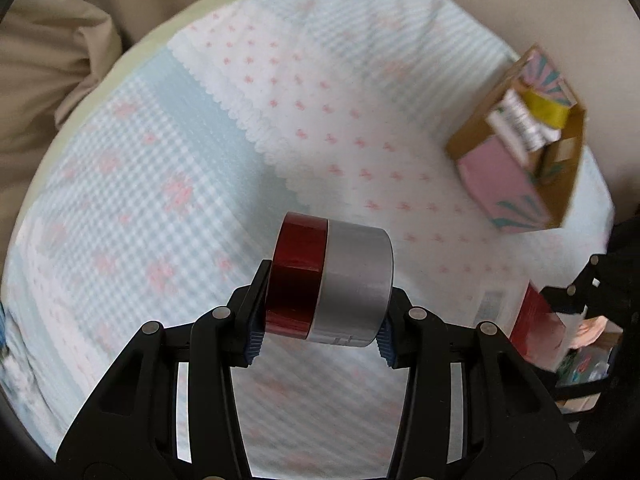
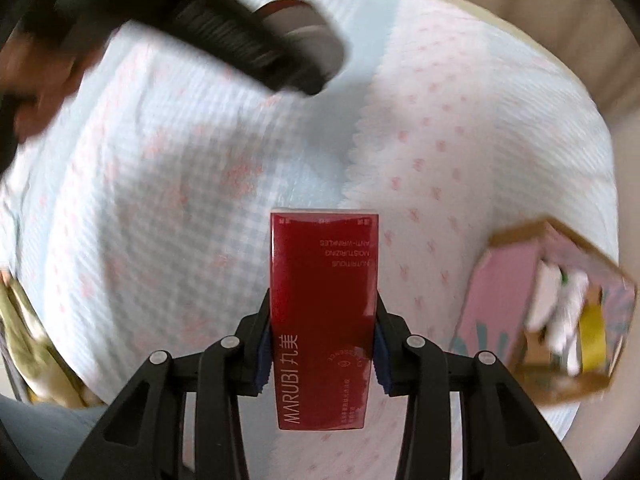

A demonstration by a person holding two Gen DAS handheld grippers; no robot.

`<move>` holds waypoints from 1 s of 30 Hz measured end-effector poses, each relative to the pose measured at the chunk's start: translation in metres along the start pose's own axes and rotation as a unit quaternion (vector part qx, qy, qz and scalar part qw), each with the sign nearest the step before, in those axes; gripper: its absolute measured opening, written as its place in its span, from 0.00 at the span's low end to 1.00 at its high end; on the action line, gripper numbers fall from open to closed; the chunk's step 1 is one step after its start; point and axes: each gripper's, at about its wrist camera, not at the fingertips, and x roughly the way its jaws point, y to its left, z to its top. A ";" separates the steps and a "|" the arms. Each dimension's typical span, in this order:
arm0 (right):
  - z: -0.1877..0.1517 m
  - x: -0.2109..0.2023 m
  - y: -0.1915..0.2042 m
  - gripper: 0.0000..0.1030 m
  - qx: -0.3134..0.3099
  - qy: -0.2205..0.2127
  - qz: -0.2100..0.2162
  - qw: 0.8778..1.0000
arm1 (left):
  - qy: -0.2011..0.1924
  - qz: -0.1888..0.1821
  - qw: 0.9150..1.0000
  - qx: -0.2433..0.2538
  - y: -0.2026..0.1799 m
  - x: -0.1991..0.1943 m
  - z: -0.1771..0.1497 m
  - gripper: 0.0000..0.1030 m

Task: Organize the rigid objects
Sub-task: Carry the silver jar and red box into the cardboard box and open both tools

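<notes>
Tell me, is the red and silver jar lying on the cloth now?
No, the left gripper holds the red and silver jar between its fingers, above the patterned cloth.

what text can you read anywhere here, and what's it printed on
"MARUBI", followed by two Chinese characters: on the red box held in the right claw.
"NUTRITIOUS MOISTURIZING ANTI-WRINKLES": same box, seen upside down.
Round seal and small column of print on that box: too small to read.
Items in the pink carton: print too blurred to read.
Red and silver jar in the left claw: no text visible.
</notes>
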 end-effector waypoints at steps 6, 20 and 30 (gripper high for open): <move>-0.027 -0.056 -0.022 0.37 0.076 -0.029 0.026 0.996 | -0.021 -0.022 0.999 -0.020 -0.032 -0.047 -0.031 0.40; -0.087 -0.135 -0.152 0.37 0.200 -0.071 0.035 0.977 | -0.066 -0.042 0.996 -0.042 -0.140 -0.083 -0.006 0.40; -0.098 -0.140 -0.274 0.37 0.247 -0.088 0.043 0.964 | -0.059 -0.036 0.994 -0.081 -0.220 -0.035 0.058 0.40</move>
